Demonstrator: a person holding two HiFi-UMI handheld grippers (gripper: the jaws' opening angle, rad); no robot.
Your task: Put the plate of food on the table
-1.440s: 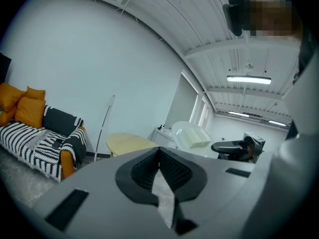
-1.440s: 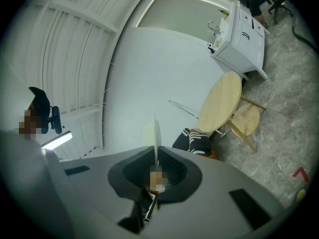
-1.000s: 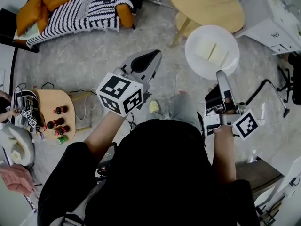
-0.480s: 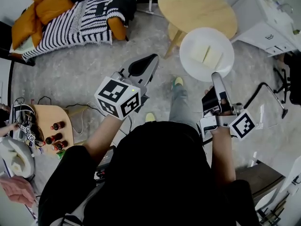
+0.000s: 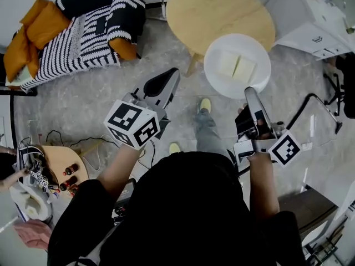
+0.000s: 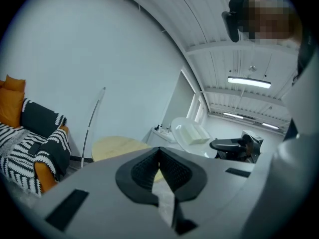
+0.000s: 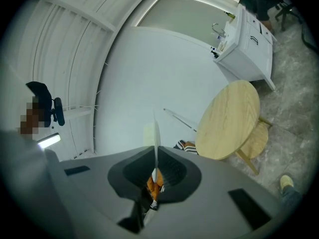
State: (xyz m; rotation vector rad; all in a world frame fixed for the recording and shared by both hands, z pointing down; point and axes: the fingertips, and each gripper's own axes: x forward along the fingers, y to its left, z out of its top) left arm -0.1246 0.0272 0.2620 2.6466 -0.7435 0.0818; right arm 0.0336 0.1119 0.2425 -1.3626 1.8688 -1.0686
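A round white plate (image 5: 237, 65) hangs in the air above the grey mottled floor (image 5: 94, 82). From the head view its far rim overlaps the near edge of the round light-wood table (image 5: 219, 13), and it is not set down. It carries two pale, flat rectangular slabs of food (image 5: 236, 66), lying side by side.

The right gripper (image 5: 250, 93) is clamped on the plate's near rim; in the right gripper view the rim stands edge-on between the pressed pads. The left gripper (image 5: 173, 74) has its jaws together on nothing and points at the bare floor left of the plate, well apart from it.

One low round wooden stool (image 7: 255, 139) sits tucked beneath the table. A white cabinet (image 5: 310, 15) stands just to the table's right. At the upper left lies a black-and-white striped blanket (image 5: 83, 35) with orange cushions (image 5: 41, 24). Two yellow-green shoes (image 5: 205, 104) show on the floor below the plate, one ahead of the other. At the lower left is one small wooden side table (image 5: 55, 160) with some small dark bottles (image 5: 69, 170), too small to count.
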